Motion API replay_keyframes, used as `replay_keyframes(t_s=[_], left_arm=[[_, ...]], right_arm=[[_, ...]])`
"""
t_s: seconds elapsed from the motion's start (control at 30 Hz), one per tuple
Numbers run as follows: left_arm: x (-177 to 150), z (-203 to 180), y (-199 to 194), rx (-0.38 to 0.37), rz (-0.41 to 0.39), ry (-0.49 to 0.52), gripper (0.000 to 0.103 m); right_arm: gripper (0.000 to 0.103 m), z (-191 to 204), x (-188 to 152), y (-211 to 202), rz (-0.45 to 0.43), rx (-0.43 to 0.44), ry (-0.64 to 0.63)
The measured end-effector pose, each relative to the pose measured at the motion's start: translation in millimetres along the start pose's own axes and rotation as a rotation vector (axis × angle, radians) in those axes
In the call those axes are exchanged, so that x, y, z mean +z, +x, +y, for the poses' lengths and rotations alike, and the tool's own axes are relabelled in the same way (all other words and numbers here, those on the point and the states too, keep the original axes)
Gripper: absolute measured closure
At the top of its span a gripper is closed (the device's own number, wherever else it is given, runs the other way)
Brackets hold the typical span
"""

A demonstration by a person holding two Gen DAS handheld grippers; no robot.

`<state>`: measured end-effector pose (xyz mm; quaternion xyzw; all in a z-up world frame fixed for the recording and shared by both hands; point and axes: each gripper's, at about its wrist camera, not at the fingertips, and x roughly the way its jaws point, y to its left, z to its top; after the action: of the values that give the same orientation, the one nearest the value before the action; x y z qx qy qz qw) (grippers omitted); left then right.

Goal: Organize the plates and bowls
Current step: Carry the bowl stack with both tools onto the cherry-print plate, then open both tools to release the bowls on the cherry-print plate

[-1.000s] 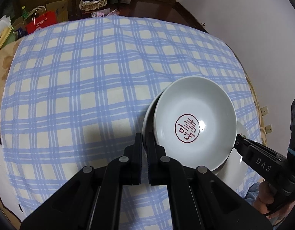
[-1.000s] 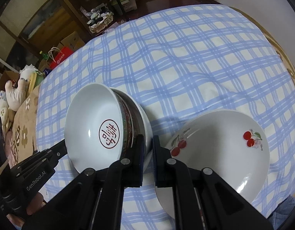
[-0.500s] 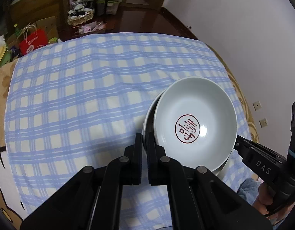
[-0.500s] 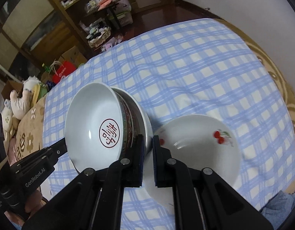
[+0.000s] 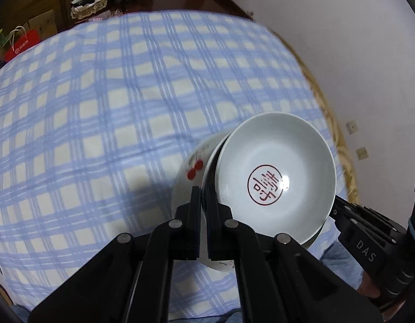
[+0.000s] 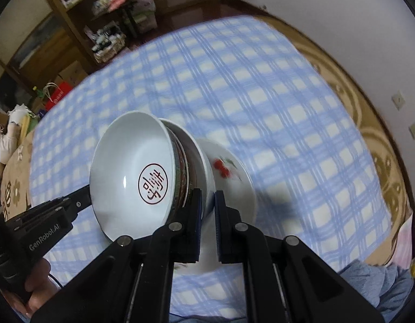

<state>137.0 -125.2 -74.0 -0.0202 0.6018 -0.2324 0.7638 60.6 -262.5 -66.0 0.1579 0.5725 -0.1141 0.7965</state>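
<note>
Two grippers carry a stack of bowls over the cherry plate

Two black grippers hold one small stack of bowls between them, above a round tabletop (image 5: 331, 123) covered with a blue-and-cream checked cloth (image 5: 105, 102). The top bowl (image 5: 275, 177) is white inside with a red round stamp of characters at its bottom; under it sits at least one more bowl (image 6: 192, 161), with a dark red patterned band showing on the outside of the top bowl in the right wrist view.

The left gripper (image 5: 203, 202) has its fingers drawn narrow, pinched on the stack's rim at the near left edge. The right gripper (image 6: 207, 204) is likewise nearly closed, its fingers clamped on the opposite rim of the same stack. Each gripper shows in the other's view, reaching in to the far side of the bowls.

Beneath and just beside the stack lies a white plate (image 6: 229, 177) painted with red cherries, resting on the cloth; the stack overlaps it in both views, and I cannot tell whether the two touch. The cloth looks smeared with motion blur.

A person's hand (image 6: 32, 288) grips the left gripper's handle at the lower left. Behind the tabletop stand a dark wooden shelf (image 6: 72, 18), a wicker basket (image 5: 90, 5) and a red shopping bag (image 5: 21, 44) on the floor
</note>
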Motion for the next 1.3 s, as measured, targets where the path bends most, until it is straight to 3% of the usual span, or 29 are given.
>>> replay_keyframes(t_s=[0.23, 0.5, 0.73, 0.9, 1.0, 1.17, 1.3], left_arm=[[10, -13, 6, 0.029, 0.007, 0.045, 0.103], [11, -16, 5, 0.089, -0.009, 0.087, 0.099], [4, -7, -15, 0.138, -0.045, 0.101, 0.091], [-9, -5, -42, 0.193, -0.091, 0.144, 0.073], [-14, -7, -59, 0.217, -0.119, 0.163, 0.056], [-15, 3, -91, 0.209, -0.145, 0.125, 0.046], [-27, 0, -123, 0.242, -0.221, 0.157, 0.031]], right_arm=[[0.093, -26, -9, 21, 0.022, 0.072, 0.095], [0.094, -28, -11, 22, 0.014, 0.070, 0.075], [0.091, -30, -8, -11, -0.089, 0.069, 0.065], [0.091, -29, -14, -43, -0.166, 0.115, 0.048], [0.082, -28, -19, -68, -0.222, 0.116, 0.030], [0.075, -25, -28, -111, -0.282, 0.141, 0.013], [0.053, -19, -39, -146, -0.353, 0.136, -0.019]])
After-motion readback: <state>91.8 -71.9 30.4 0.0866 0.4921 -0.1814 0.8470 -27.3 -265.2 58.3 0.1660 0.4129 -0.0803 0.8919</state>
